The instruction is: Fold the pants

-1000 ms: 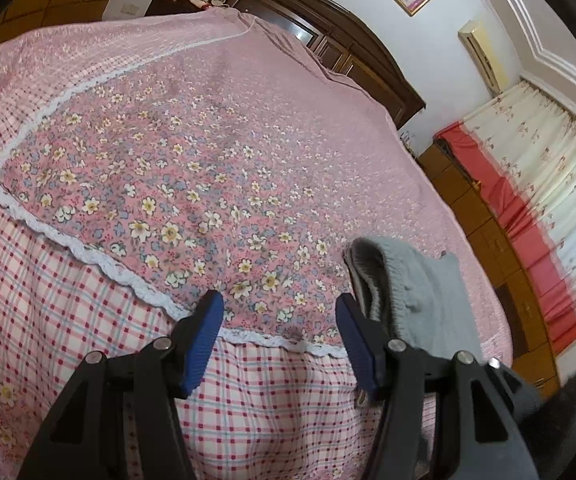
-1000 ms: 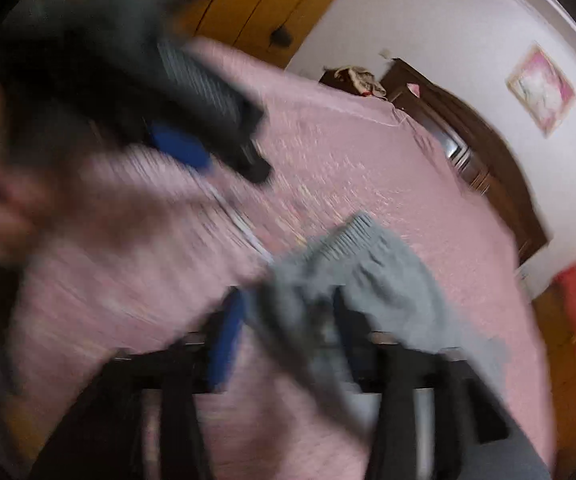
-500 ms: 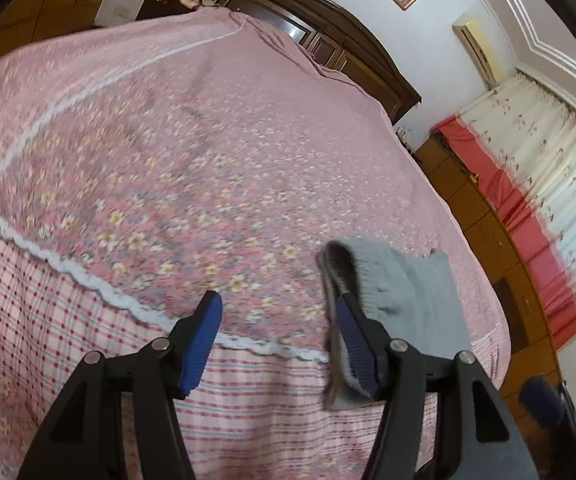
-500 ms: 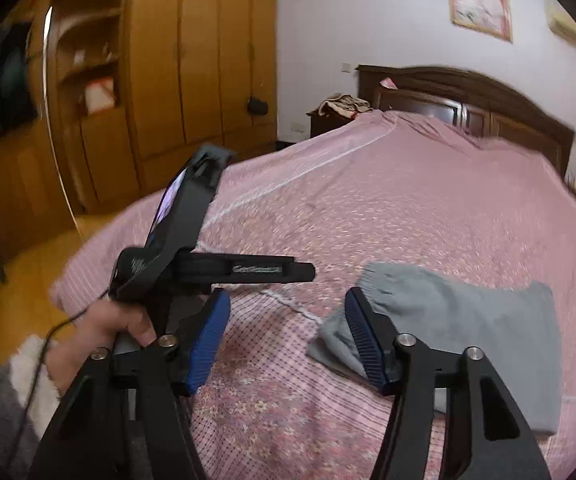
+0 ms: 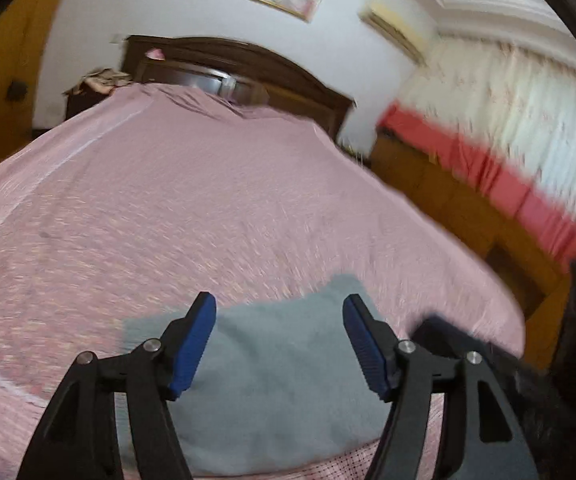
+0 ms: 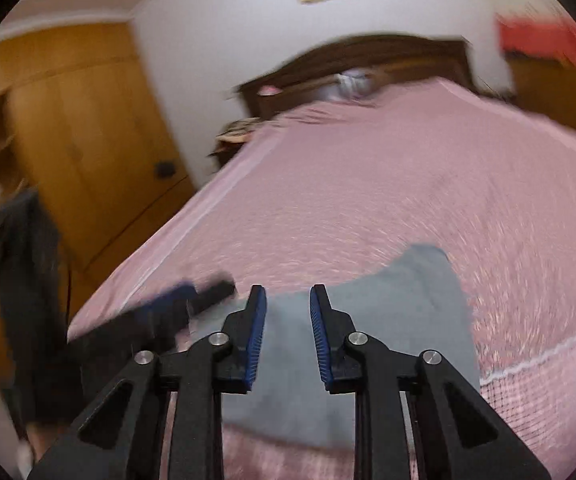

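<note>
The grey pants (image 5: 280, 384) lie folded in a flat rectangle near the foot edge of the pink bed (image 5: 192, 208). They also show in the right wrist view (image 6: 400, 320). My left gripper (image 5: 279, 340) is open and empty, held above the pants. My right gripper (image 6: 287, 332) is open with a narrower gap, empty, and held above the pants' left part. The left gripper shows blurred at the left of the right wrist view (image 6: 176, 304). Both views are motion-blurred.
A dark wooden headboard (image 5: 248, 72) stands at the far end of the bed. A wooden wardrobe (image 6: 76, 140) is on the left. Curtains with a red band (image 5: 500, 152) hang over a low wooden cabinet (image 5: 448, 200) on the right.
Both grippers have swung so the pants now lie straight under them. My right gripper's jaws have narrowed. A second ago it held the pants; it has let go.
</note>
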The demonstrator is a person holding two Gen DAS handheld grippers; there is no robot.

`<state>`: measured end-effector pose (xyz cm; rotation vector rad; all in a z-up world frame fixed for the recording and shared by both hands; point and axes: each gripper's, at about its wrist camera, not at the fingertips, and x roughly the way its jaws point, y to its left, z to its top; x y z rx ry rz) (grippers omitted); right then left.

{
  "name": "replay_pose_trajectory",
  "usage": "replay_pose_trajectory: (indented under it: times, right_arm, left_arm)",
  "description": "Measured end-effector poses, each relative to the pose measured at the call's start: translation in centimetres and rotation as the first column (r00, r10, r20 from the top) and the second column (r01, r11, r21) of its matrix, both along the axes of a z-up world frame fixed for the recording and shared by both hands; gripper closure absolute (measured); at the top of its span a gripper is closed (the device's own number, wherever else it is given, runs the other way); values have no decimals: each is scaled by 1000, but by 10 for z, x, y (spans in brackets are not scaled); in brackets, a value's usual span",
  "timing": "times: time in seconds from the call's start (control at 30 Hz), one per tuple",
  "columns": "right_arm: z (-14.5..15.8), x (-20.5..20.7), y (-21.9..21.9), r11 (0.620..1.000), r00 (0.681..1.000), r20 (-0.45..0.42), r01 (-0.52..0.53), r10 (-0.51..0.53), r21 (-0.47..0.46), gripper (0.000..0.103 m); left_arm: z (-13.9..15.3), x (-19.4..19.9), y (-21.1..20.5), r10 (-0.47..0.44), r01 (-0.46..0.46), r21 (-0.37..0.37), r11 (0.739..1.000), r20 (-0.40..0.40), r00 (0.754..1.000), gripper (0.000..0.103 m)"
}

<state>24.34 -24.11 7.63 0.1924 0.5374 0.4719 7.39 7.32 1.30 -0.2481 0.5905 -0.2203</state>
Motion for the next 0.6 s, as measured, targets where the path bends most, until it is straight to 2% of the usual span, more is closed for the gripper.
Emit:
replay_pose_trajectory:
  times: [0.07,0.1,0.2,0.27,0.4,0.47,0.53,0.6]
  right_arm:
    - [-25,17,-9,999,998,-57,34,-34,3,83]
    - [-42,24,-10,999,994,-97,40,-41,-11,84]
    - [-88,34,-14,999,976,-216,31,-37,-34,84]
    - [-107,36,-14,999,966,-256,9,-20,-45,84]
    - [-89,34,-25,1000,972,-236,-17,20,13,84]
    - [-75,31,-40,997,980,-193,-44,54,59,84]
    - [-65,26,-64,995,989,-138,-45,57,88,84]
    - [-65,35,-91,985,983,-163,-57,84,162,84]
  left_arm:
    - [-22,12,-24,-13,17,66,998,-60,998,46]
    - [-40,17,-32,-23,32,82,996,-105,994,48]
    - [-80,27,-31,16,0,79,997,-204,979,55]
    - [-96,25,-27,13,2,74,997,-199,980,64]
    - [-89,21,-25,-12,36,119,992,-198,980,64]
    - [-80,19,-26,-10,39,139,990,-200,980,64]
    - [-69,16,-22,7,18,149,989,-167,986,63]
    - [-63,10,-15,57,-29,194,981,-137,989,53]
